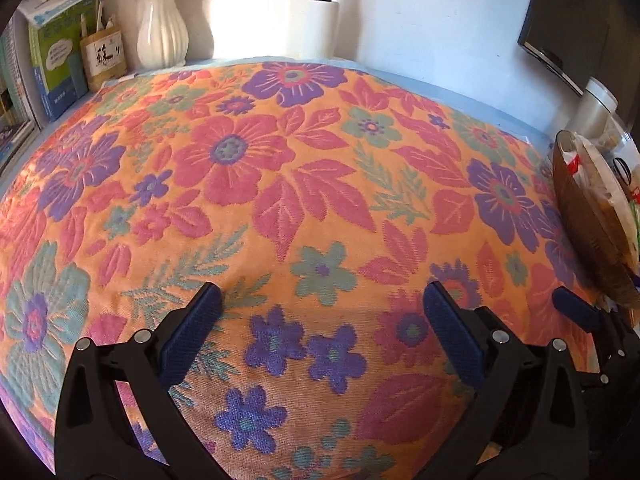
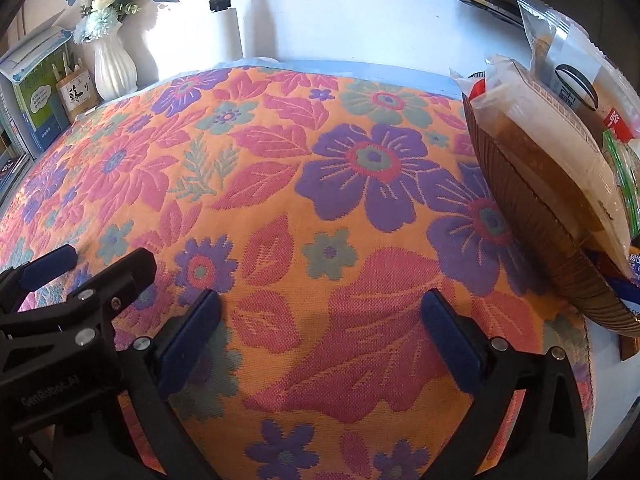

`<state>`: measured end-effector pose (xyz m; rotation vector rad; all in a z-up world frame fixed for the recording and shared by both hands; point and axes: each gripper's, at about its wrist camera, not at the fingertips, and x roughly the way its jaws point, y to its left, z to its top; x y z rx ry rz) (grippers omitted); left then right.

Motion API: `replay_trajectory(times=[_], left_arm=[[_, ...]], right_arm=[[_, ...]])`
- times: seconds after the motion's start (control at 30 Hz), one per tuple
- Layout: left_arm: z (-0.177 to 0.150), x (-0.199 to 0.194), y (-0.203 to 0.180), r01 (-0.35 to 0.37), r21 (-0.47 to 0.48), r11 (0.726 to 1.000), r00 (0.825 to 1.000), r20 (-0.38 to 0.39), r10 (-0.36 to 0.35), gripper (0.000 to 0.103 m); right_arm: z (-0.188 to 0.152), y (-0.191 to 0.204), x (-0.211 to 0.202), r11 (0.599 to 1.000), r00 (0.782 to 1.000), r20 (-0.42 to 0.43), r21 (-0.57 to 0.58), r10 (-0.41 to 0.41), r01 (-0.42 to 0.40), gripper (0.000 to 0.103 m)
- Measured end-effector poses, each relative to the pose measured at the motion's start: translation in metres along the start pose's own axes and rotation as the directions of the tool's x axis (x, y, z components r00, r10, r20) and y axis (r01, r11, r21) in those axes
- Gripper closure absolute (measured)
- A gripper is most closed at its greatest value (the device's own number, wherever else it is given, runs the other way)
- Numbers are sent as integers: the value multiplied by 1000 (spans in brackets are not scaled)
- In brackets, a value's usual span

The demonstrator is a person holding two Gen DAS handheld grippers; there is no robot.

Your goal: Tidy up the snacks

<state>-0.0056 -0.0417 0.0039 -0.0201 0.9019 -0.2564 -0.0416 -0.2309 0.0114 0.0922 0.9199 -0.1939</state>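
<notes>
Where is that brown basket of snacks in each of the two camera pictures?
Left wrist view: the basket sits at the far right edge, mostly cut off.
Right wrist view: the basket fills the right side, tilted, with snack packets sticking out of it.
Shared landmark: the white vase at the upper left, behind the floral cloth.

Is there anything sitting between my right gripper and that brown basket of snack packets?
Nothing visible. The right gripper hangs open over bare floral tablecloth, and only cloth lies between it and the brown ribbed basket of snack packets on its right.
</notes>
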Motion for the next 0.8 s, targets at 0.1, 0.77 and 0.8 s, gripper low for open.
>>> replay_trajectory(times=[0.1,0.77,0.8], left_arm=[[0,1,0,-3,0,1000,1000,-2,3,3],[0,1,-1,1,3,1000,1000,0,-1,3],[0,0,-1,2,2,1000,1000,1,-2,3]], right_arm=[[1,2,-1,1000,1000,0,-1,-1,1,5],[-2,-2,2,1000,1000,1,-2,0,0,5],[-2,-3,2,1000,1000,1,-3,0,0,5]])
